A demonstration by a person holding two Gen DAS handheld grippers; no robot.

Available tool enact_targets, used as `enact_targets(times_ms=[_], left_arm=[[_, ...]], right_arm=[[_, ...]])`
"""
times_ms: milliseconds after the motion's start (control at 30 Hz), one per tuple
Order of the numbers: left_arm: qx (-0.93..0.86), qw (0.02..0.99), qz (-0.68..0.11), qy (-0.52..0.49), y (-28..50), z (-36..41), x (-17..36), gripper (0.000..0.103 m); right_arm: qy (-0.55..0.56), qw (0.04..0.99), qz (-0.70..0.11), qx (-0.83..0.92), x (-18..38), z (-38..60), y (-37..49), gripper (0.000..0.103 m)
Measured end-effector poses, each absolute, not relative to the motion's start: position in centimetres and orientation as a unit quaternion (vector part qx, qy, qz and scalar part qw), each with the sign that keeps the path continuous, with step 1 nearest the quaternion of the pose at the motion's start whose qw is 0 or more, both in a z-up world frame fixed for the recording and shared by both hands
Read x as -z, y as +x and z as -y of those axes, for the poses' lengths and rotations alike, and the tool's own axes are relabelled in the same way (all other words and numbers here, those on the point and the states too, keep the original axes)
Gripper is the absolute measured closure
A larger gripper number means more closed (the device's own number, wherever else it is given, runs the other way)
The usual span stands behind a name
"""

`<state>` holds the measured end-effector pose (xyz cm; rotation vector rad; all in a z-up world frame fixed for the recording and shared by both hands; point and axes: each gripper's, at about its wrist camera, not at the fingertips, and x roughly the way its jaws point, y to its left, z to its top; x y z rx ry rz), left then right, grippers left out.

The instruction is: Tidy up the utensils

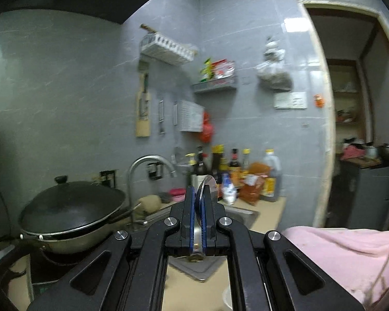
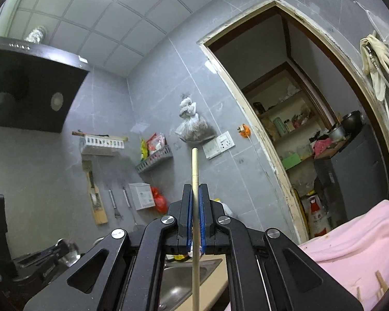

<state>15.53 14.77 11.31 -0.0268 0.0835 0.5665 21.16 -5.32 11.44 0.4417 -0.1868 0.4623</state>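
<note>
My left gripper (image 1: 198, 194) is shut on a metal spoon (image 1: 206, 182); its bowl stands up above the fingertips and its handle runs down between the blue pads. It is held in the air above the counter and sink. My right gripper (image 2: 195, 191) is shut on a single wooden chopstick (image 2: 194, 163), which stands upright, its top well above the fingertips and its lower end running down past the sink (image 2: 179, 280). More chopsticks (image 2: 381, 283) lie on the pink cloth (image 2: 350, 243) at lower right.
A lidded black wok (image 1: 72, 212) sits on the stove at left, a curved tap (image 1: 147, 165) behind it. Sauce bottles (image 1: 233, 173) crowd the counter's back corner. A white wall rack (image 1: 168, 48) and a grey shelf (image 1: 215, 85) hang above. A doorway (image 1: 350, 129) opens at right.
</note>
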Motion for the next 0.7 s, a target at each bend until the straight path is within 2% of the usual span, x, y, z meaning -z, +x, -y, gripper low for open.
enact_targets(times_ms=[267, 700], left_arm=[[-0.291, 0.953, -0.081, -0.038, 18.4, -16.6, -7.9, 0.101], [-0.245, 0.964, -0.102, -0.015, 20.0, -15.6, -6.4, 0.100]], right_arm=[[0.167, 0.961, 0.078, -0.204, -10.0, 3.3, 22.5, 0.100], [0.078, 0.976, 0.044, -0.199, -7.2, 0.6, 22.1, 0.100]])
